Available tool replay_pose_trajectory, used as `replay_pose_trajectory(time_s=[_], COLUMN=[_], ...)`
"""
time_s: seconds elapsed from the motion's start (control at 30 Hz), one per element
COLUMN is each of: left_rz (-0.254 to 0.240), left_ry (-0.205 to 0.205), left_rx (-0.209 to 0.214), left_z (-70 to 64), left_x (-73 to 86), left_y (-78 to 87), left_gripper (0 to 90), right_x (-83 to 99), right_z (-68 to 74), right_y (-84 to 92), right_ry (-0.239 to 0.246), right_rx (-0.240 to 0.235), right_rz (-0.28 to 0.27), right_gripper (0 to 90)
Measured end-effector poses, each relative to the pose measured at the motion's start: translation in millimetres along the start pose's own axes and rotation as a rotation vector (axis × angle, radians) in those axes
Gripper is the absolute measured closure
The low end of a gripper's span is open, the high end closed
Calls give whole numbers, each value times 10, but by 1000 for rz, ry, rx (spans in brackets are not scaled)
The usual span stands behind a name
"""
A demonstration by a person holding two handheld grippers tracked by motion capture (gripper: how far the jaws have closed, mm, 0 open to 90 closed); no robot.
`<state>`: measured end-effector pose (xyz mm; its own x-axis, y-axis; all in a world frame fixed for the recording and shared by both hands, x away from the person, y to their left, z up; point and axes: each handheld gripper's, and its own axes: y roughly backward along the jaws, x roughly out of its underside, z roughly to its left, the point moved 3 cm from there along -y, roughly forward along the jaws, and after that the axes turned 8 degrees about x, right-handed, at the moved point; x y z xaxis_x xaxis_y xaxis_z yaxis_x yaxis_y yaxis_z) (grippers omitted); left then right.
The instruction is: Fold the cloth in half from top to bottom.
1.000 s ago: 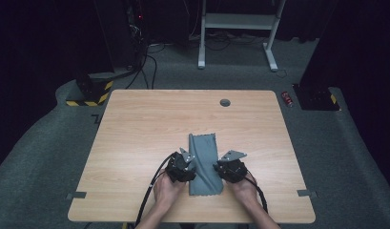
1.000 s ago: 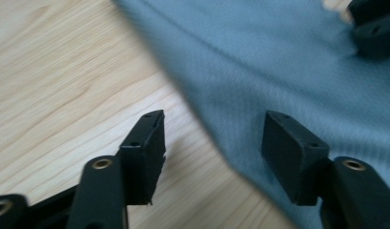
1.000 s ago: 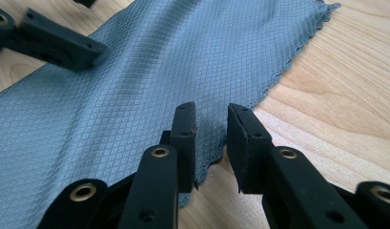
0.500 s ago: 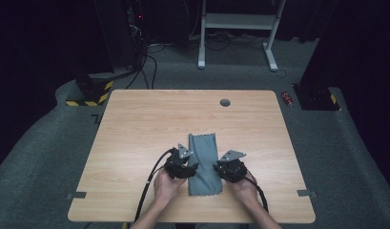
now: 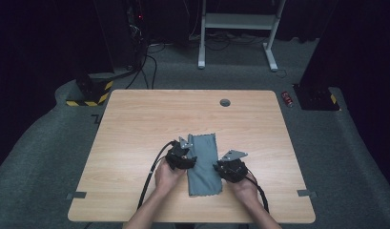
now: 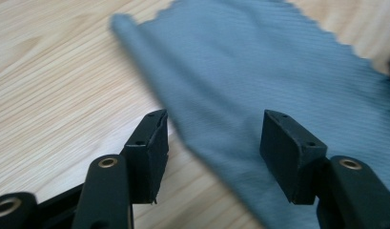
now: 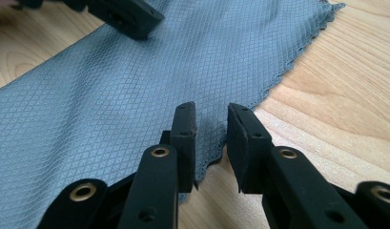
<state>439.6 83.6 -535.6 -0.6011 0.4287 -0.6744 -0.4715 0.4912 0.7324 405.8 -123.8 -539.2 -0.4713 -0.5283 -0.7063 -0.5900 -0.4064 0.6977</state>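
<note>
Folded grey cloth (image 5: 203, 164) lay near the table's (image 5: 135, 124) near edge, between my grippers. Left gripper (image 6: 214, 138) stood with jaws apart astride the cloth's left fold; right gripper (image 7: 211, 125) held its jaws narrowly apart at the right edge, whether pinching fabric I could not tell. Risk: a pinch catching one layer would undo the fold. The right gripper view resolved the weave, the high view did not.

Dark lab, wooden table (image 5: 135, 124), grey carpet (image 5: 45, 143), equipment cables (image 5: 147, 67)
</note>
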Motion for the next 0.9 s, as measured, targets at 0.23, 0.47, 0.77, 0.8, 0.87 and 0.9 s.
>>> replay_pose_trajectory(time_s=[0.23, 0.47, 0.77, 0.8, 0.87, 0.9], left_rz=[1, -68, 59, 43, 33, 29], left_ry=[87, 78, -42, -40, -26, -22], left_rx=[-94, 22, 16, 13, 9, 13], left_z=[166, -115, -582, -586, -575, -571], left_x=[33, 181, 358, 384, 425, 444], left_y=[67, 330, 300, 311, 342, 360], left_gripper=[420, 401, 372, 372, 396, 421], right_x=[-1, 5, 15, 14, 12, 11], right_z=[2, 3, 1, 1, -10, -13], right_y=[-1, 1, 0, 0, -2, -1], right_ry=[-1, -5, -20, -18, -10, -19], right_rx=[2, 2, 1, 1, 1, 0], right_rz=[-2, -4, -10, -10, -10, -5], right_gripper=[730, 731, 728, 726, 706, 697])
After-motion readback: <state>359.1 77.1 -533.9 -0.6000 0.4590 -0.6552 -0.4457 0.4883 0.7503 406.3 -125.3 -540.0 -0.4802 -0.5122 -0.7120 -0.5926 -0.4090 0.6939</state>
